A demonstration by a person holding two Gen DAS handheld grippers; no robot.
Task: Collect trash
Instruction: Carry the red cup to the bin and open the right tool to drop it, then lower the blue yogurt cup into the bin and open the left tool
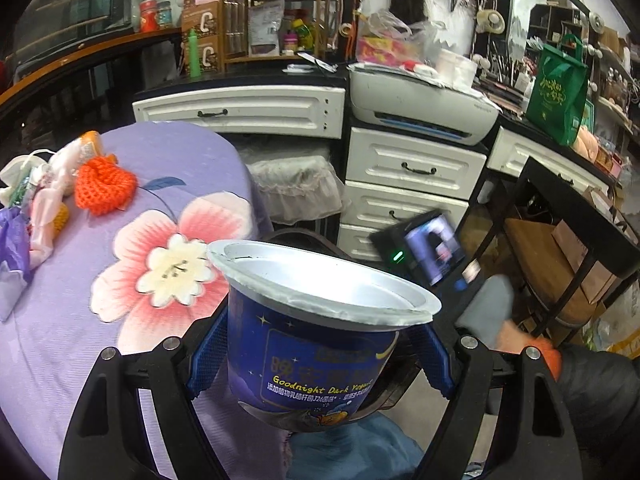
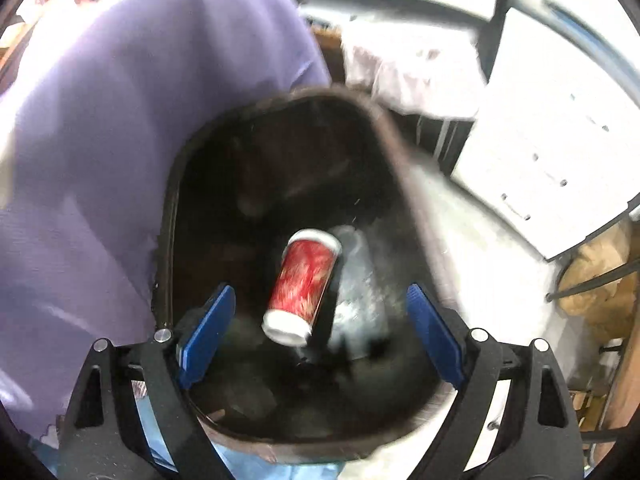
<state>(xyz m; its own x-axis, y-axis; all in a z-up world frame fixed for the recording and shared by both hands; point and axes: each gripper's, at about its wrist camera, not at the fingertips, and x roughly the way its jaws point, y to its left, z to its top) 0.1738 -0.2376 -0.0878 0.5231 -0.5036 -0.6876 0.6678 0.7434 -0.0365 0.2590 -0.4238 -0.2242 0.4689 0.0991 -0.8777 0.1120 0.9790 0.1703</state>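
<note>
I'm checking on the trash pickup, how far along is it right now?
Done: a red can is inside the dark bin, clear of the open right gripper. In hand: the left gripper holds a blue yogurt cup, not yet binned. Left: wrappers and crumpled bits lie on the purple floral tablecloth; the orange knitted piece may not be trash.

a cluttered small shop or home workroom: white drawers (image 1: 414, 168) under a dark bench (image 1: 240, 76), a printer (image 1: 420, 108), stocked wooden shelves (image 1: 276, 20), a green tote bag (image 1: 558, 92).
</note>
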